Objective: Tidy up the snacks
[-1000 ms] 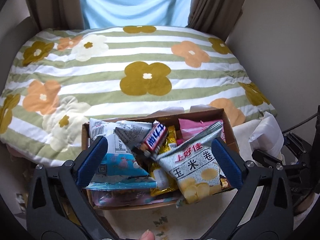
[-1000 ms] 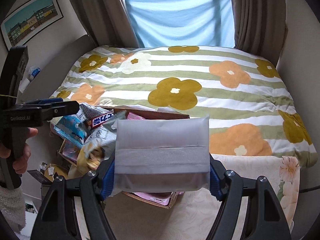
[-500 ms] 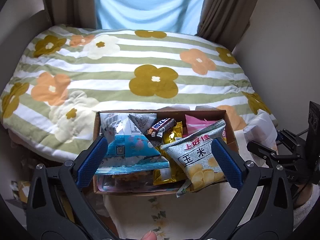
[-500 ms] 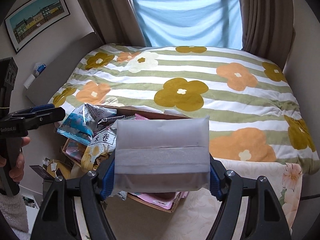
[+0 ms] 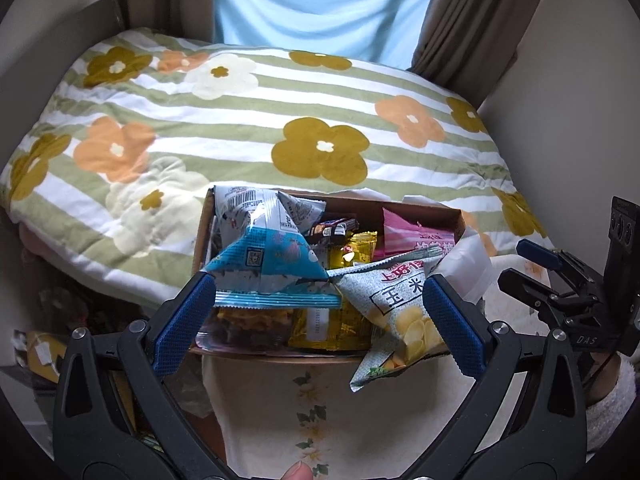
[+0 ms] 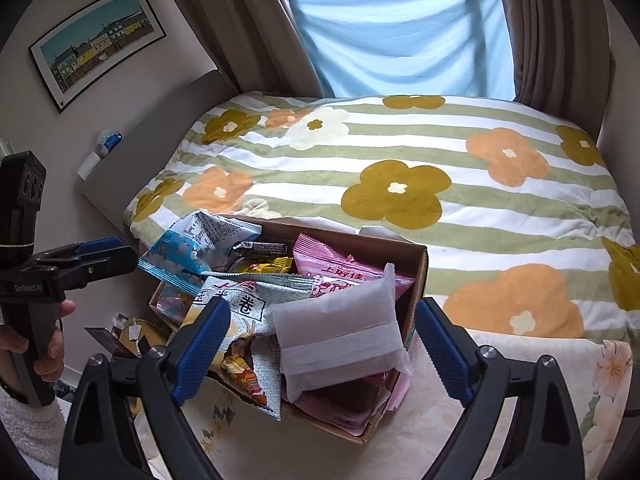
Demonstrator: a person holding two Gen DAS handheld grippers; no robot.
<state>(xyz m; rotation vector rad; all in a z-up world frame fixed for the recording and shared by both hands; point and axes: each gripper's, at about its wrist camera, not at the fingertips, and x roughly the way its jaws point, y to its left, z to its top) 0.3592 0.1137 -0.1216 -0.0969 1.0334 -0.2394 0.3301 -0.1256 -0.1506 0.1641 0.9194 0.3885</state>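
A cardboard box (image 6: 418, 276) crammed with snack packets sits at the foot of a bed with a floral striped quilt (image 6: 400, 168).

Inside, from the right wrist view: a white translucent packet (image 6: 340, 332) lies on top at the box's right side, over a pink packet (image 6: 340, 270). Beside it are a grey-green corn-roll bag (image 6: 240, 320), a blue-and-white bag (image 6: 180, 256), a dark candy bar (image 6: 260, 247) and yellow packets (image 6: 264, 266). The right gripper (image 6: 320, 344) is opening, its blue pads clear of the white packet on both sides. The left gripper (image 5: 318, 320) hovers over the box's near edge, fingers wide apart, holding nothing.
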